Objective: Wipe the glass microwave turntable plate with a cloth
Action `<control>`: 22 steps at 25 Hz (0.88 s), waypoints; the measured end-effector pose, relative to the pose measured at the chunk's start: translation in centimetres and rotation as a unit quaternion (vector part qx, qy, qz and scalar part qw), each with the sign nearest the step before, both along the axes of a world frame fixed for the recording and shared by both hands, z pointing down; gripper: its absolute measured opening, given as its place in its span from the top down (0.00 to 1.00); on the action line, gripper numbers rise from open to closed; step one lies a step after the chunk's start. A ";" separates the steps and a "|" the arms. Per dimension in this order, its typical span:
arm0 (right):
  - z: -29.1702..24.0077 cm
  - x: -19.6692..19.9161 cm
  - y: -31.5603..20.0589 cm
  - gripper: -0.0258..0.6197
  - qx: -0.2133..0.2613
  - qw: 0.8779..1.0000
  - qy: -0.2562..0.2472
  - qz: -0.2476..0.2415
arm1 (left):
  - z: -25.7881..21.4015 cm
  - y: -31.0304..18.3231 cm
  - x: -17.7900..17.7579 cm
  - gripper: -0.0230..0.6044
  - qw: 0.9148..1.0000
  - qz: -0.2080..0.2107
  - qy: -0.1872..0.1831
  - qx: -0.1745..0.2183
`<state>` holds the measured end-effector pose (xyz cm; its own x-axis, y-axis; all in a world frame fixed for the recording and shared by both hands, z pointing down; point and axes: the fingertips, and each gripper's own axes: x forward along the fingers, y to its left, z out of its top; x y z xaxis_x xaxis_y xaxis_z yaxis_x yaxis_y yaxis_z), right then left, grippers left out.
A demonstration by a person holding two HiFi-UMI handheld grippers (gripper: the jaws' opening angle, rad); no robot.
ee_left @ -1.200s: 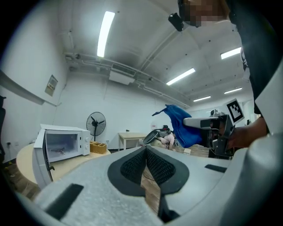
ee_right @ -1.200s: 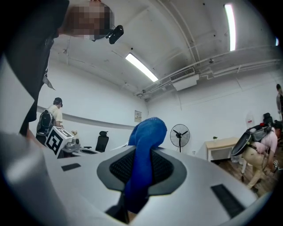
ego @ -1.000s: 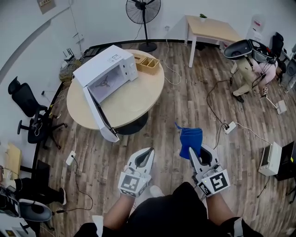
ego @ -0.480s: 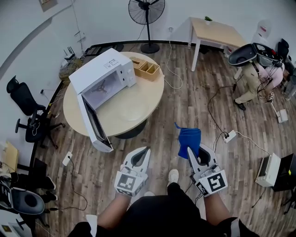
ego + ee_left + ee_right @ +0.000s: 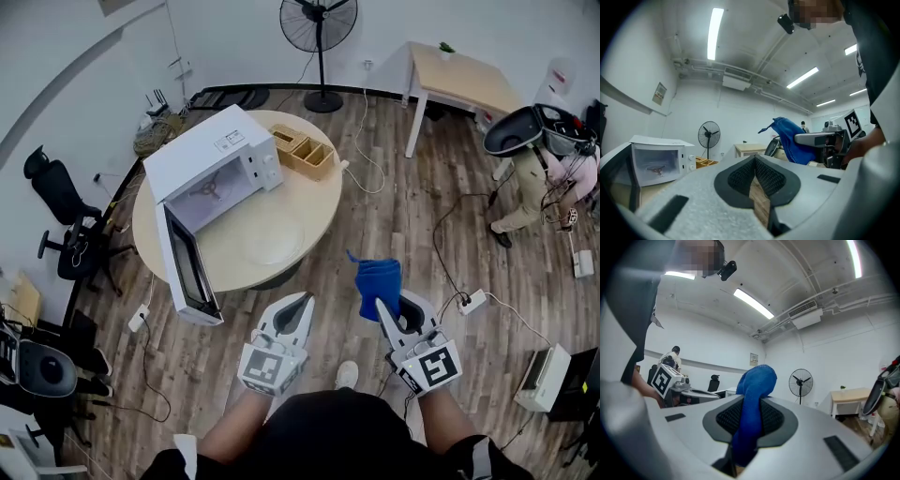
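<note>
Standing back from the round table (image 5: 319, 202), a person holds a gripper in each hand over the wooden floor. The right gripper (image 5: 380, 305) is clamped on a blue cloth (image 5: 378, 278), which bunches up above the closed jaws and hangs below them. The left gripper (image 5: 302, 302) has its jaws pressed together at the tips, with nothing between them. On the table, the glass turntable plate (image 5: 272, 239) lies flat just in front of a white microwave (image 5: 214, 167) whose door stands open.

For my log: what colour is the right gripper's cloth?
Blue cloth; best in right gripper view.
</note>
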<state>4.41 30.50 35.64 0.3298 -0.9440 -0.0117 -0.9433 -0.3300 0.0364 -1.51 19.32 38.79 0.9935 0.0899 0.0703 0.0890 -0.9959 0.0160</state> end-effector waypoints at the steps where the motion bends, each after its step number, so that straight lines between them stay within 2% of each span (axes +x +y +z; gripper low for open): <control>1: 0.0 0.5 -0.2 0.85 0.002 1.000 0.000 -0.009 | 0.2 -0.3 0.4 0.96 1.000 -0.008 -0.003 -0.001; 10: 0.5 5.2 -2.5 0.85 0.010 0.998 -0.009 -0.066 | 1.8 -2.0 4.0 0.95 0.997 -0.079 -0.014 -0.021; 15: 0.4 6.4 -4.9 0.85 0.027 0.995 -0.013 -0.095 | 1.7 -3.3 4.9 0.95 0.995 -0.098 -0.011 -0.018; 22: 0.9 8.7 -10.0 0.85 0.021 0.993 -0.013 -0.113 | 2.8 -8.0 6.0 0.95 0.991 -0.127 -0.025 -0.017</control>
